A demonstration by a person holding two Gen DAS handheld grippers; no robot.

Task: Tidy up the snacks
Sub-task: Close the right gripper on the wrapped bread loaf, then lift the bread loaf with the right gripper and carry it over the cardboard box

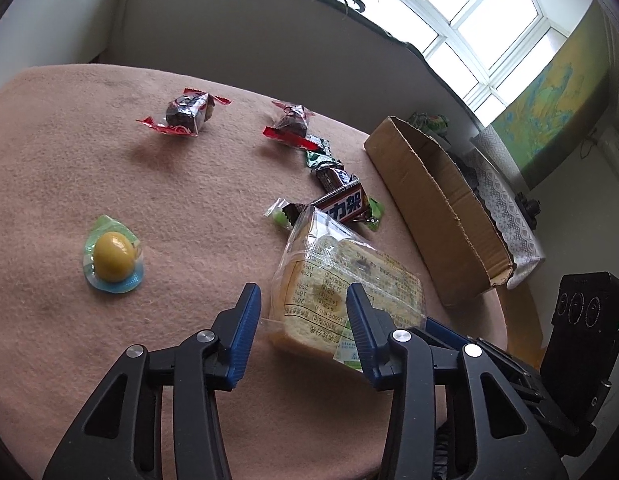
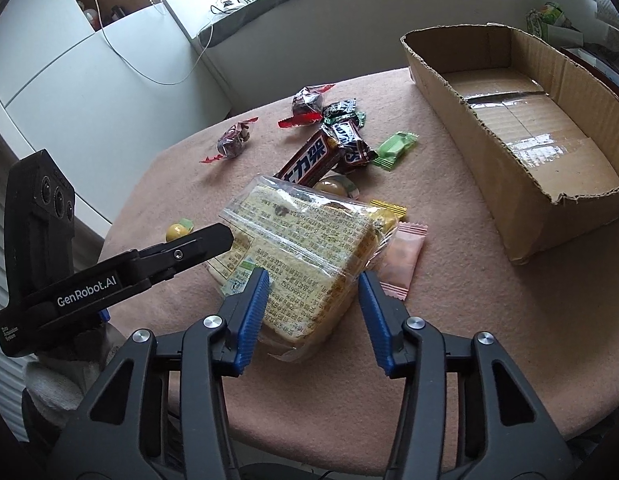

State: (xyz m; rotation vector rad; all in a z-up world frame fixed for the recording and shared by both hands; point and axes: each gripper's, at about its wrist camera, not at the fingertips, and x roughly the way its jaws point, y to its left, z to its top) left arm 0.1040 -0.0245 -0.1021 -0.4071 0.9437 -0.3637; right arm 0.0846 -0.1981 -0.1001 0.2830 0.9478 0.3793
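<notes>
Left tongs [image 1: 303,300]: jaws apart, straddling one end of the wrapped bread slice [image 1: 345,280], pads not pressing. Right tongs [image 2: 313,284]: jaws apart astride the other end. Bread slice: flat on the pink-covered table [image 1: 89,160], among loose sweets. Chocolate bar [image 2: 309,162]: just beyond it. Cardboard box [image 2: 509,128]: empty, open, on the table's right.

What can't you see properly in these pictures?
- Left wrist view: the cardboard box hides its own inside behind its near wall.
- Right wrist view: the yellow candy and round sweet are half hidden behind the bread pack.
- Bread label print: too small to read.
</notes>
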